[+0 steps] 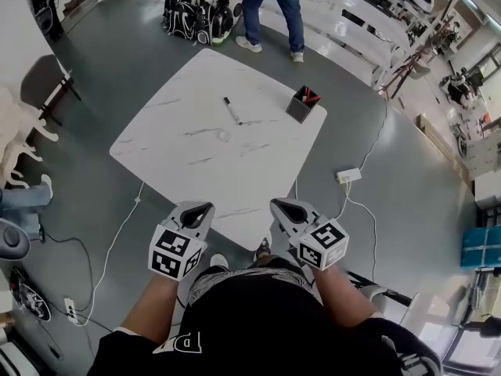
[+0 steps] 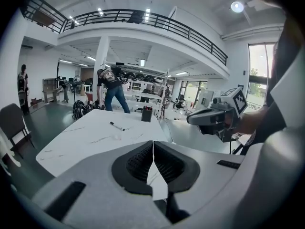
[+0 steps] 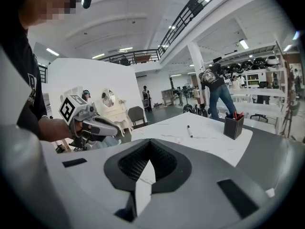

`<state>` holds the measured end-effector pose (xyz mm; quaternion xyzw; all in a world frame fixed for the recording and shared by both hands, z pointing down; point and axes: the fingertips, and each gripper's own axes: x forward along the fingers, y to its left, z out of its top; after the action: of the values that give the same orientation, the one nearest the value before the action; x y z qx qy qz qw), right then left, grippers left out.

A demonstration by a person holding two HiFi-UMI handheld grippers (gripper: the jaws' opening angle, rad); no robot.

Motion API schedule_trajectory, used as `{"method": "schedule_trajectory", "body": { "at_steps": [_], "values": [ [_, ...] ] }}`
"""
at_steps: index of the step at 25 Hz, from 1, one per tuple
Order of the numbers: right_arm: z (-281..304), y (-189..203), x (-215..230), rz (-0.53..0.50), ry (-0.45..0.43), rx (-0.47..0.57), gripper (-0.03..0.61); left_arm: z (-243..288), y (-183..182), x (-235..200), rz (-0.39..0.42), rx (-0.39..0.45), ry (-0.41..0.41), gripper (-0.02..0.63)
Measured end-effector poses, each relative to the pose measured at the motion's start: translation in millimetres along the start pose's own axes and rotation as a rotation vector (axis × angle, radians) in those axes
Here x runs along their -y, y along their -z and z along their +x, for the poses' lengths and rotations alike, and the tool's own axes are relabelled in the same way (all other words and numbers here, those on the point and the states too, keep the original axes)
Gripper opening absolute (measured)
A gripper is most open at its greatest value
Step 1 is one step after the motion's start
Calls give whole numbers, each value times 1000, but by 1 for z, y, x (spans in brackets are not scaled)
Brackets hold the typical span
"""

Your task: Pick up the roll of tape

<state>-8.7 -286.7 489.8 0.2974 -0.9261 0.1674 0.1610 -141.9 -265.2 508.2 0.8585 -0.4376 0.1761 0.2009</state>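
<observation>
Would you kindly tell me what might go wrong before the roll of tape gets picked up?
The small clear roll of tape is almost invisible on the white marbled tabletop, so its position is easy to misjudge. The left gripper and right gripper are both shut; arriving like that may just shove the roll. The black marker pen lies near it and might get knocked.

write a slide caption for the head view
Shut left gripper and shut right gripper hover at the edge of a white marble-patterned table bearing a black marker pen and a dark square pen holder.
</observation>
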Motion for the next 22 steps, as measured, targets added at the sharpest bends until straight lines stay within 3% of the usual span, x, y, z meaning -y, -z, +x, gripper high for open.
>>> {"method": "schedule_trajectory", "body": {
  "at_steps": [13,14,16,22],
  "values": [
    [-3,-2,53,-3,-64,-18,2,56,-19,-24,7,-23,-148,23],
    [-3,0,57,5,-65,-18,2,63,-18,-28,4,-34,-155,34],
    [-6,6,66,24,-66,-20,2,79,-15,-36,-4,-62,-169,124],
    [-13,18,92,73,-73,-32,2,127,-15,-64,3,-124,-214,137]
  ]
}}
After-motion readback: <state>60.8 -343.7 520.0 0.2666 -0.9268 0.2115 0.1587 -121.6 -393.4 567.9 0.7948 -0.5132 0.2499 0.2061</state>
